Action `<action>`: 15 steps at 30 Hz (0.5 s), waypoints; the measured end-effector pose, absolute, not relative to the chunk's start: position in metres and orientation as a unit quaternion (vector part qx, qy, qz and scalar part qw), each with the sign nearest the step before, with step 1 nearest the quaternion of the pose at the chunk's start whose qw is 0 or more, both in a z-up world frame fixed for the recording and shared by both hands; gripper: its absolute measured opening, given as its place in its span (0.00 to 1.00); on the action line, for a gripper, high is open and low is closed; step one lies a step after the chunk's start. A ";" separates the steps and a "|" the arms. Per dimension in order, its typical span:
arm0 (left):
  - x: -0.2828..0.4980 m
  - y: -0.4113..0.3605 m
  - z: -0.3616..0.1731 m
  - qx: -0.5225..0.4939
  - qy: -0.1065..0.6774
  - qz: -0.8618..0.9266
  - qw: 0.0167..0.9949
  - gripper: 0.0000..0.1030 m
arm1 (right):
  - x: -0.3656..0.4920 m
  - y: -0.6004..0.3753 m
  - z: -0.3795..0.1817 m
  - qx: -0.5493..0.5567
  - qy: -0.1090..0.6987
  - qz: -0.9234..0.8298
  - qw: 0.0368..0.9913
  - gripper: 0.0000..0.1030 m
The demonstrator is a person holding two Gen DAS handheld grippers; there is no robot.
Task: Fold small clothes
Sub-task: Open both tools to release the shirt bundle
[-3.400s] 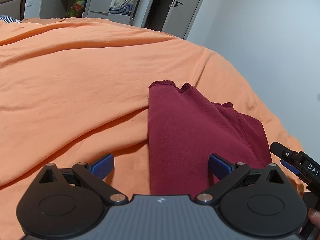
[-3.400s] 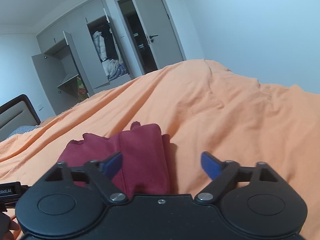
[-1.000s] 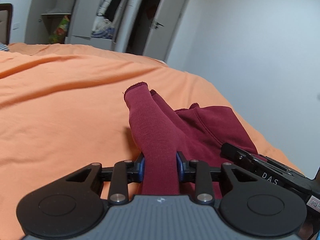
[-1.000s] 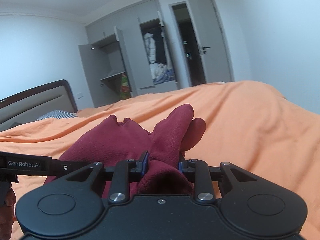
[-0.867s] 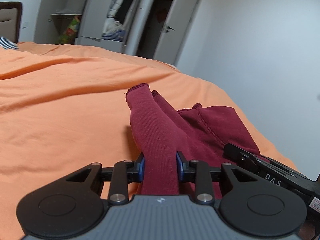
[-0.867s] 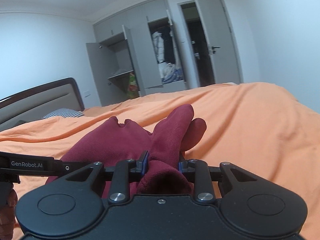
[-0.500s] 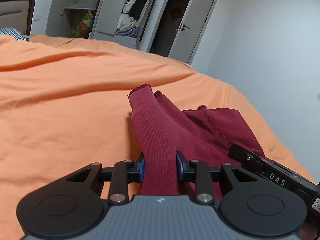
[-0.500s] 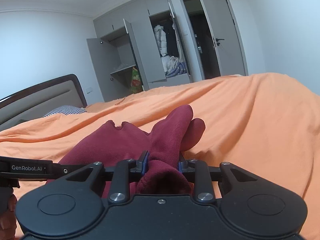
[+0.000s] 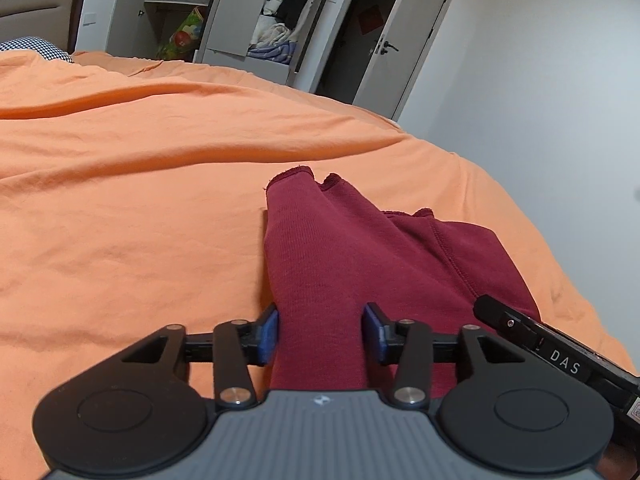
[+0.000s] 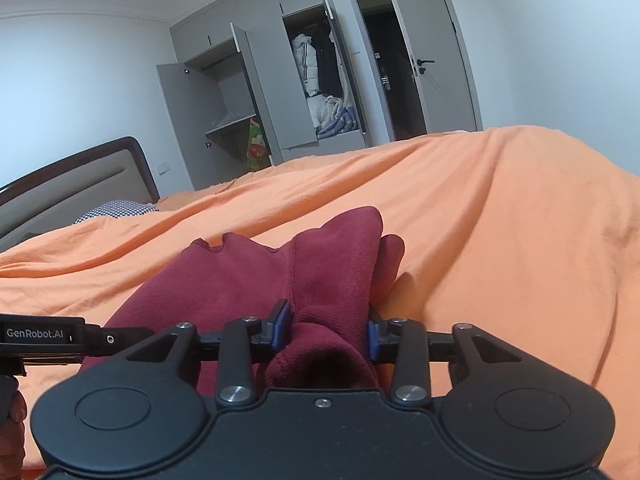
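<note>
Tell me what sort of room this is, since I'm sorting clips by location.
Most likely a home bedroom. A bed under an orange cover has a padded headboard, and an open grey wardrobe holds hanging and stacked clothes. A dark red garment lies on the cover.

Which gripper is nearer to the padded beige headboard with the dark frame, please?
The left. The left gripper sits at the edge of the dark red garment toward the padded beige headboard; the right gripper sits at its opposite edge, farther off.

Home bedroom: orange-covered bed [image 9: 160, 200], open wardrobe [image 10: 280, 92].
</note>
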State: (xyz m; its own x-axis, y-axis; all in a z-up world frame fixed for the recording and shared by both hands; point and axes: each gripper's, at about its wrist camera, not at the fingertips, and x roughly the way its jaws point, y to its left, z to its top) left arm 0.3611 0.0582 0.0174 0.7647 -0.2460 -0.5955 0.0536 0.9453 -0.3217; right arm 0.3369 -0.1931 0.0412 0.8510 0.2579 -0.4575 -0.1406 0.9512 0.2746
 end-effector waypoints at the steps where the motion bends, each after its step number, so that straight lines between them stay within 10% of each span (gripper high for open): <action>1: 0.361 0.058 0.018 -0.143 0.333 -0.077 0.929 0.57 | 0.335 -0.194 0.041 0.115 0.253 0.103 0.955 0.42; 9: 0.350 0.061 0.028 -0.136 0.321 -0.050 0.936 0.92 | 0.322 -0.192 0.047 0.103 0.240 0.084 0.962 0.86; 15: 0.326 0.062 0.039 -0.119 0.302 -0.030 0.945 0.99 | 0.295 -0.195 0.059 0.090 0.212 0.069 0.971 0.99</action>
State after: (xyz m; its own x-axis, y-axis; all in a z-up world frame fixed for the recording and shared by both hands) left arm 0.3259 0.0620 0.0390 0.8153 -0.1276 -0.5648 -0.0158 0.9702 -0.2420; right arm 0.2950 -0.1945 0.0594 0.9003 0.1729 -0.3994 -0.0963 0.9741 0.2047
